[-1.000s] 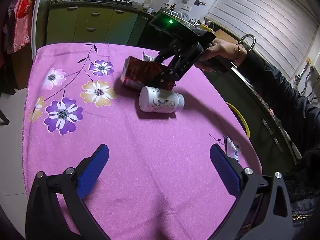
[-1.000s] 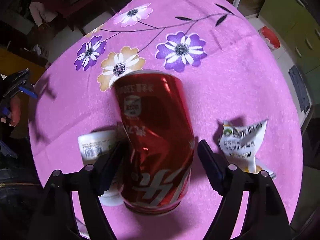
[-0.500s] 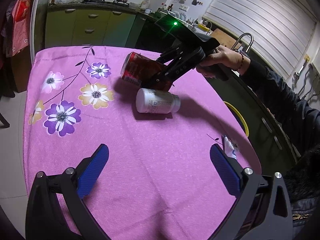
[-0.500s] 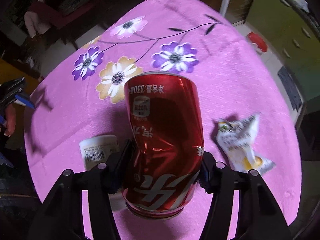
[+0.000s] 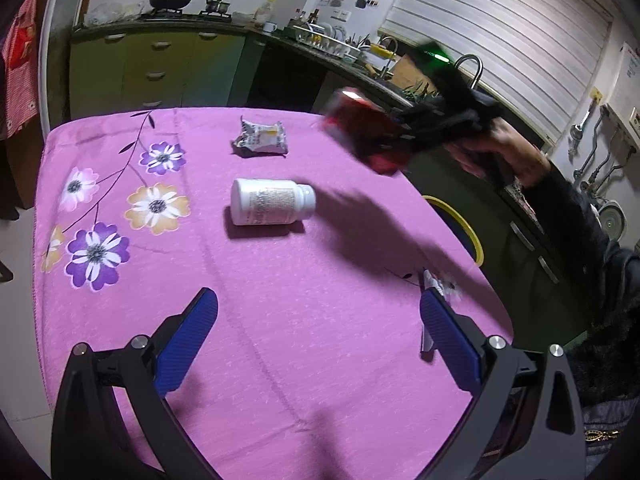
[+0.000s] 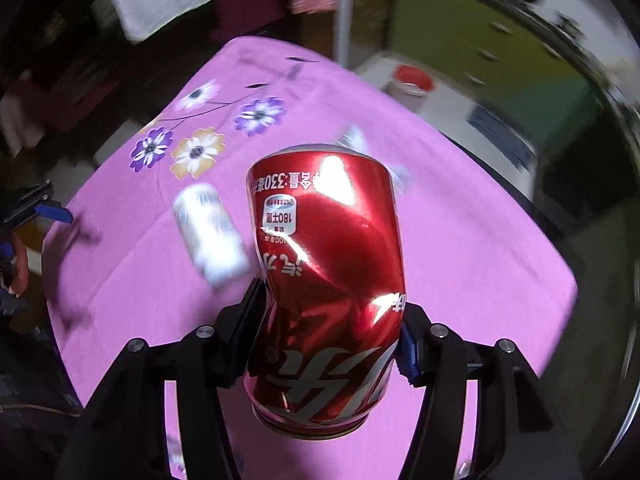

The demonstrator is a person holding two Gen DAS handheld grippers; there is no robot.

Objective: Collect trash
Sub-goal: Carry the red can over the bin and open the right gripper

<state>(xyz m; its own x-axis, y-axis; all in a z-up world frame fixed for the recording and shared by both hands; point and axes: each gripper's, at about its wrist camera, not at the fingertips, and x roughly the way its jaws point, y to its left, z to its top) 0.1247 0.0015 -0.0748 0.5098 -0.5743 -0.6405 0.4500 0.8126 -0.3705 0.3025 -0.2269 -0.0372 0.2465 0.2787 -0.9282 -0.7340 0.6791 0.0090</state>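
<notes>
1. The right claw (image 6: 330, 332) clamps the dented red can (image 6: 326, 280), held above the desk's (image 5: 280, 320) far right edge.
2. The left claw (image 5: 320, 328) gapes empty; the white bottle (image 5: 272, 202) lies sideways beyond it.

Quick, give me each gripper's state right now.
Left gripper: open, holding nothing.
Right gripper: shut on the dented red can, lifted off the table.

The bottle (image 5: 273, 201) lay on the table (image 5: 320, 320) ahead of the left gripper (image 5: 316, 336), the wrapper (image 5: 261, 141) behind it, the can (image 5: 362, 136) up to the right.
</notes>
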